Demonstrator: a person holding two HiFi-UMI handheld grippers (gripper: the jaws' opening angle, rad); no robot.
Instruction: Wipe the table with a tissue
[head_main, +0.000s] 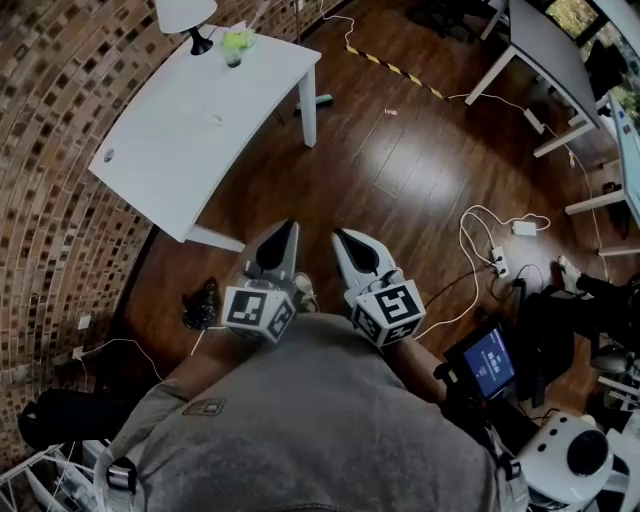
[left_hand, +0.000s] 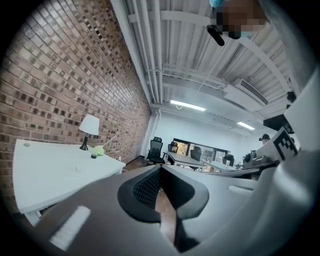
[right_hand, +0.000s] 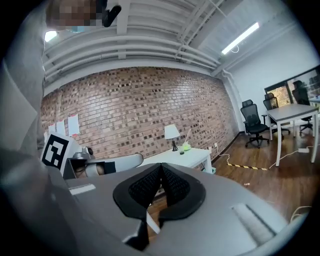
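Observation:
A white table (head_main: 200, 120) stands against the brick wall at the upper left of the head view, well ahead of both grippers. At its far end are a white lamp (head_main: 188, 15) and a small green object (head_main: 236, 42) with something pale sticking out; I cannot tell if it holds tissues. My left gripper (head_main: 285, 228) and right gripper (head_main: 340, 236) hang side by side over the wooden floor, both shut and empty. The left gripper view shows the table (left_hand: 50, 170) to the left of the shut gripper (left_hand: 160, 172). In the right gripper view the table (right_hand: 185, 157) lies beyond the shut gripper (right_hand: 161, 167).
The brick wall (head_main: 60, 150) runs along the left. Cables and a power strip (head_main: 500, 262) lie on the floor at the right, near a small lit screen (head_main: 488, 362). Another desk (head_main: 545, 45) stands at the upper right; yellow-black tape (head_main: 390, 65) crosses the floor. A dark bundle (head_main: 202, 305) sits below the table.

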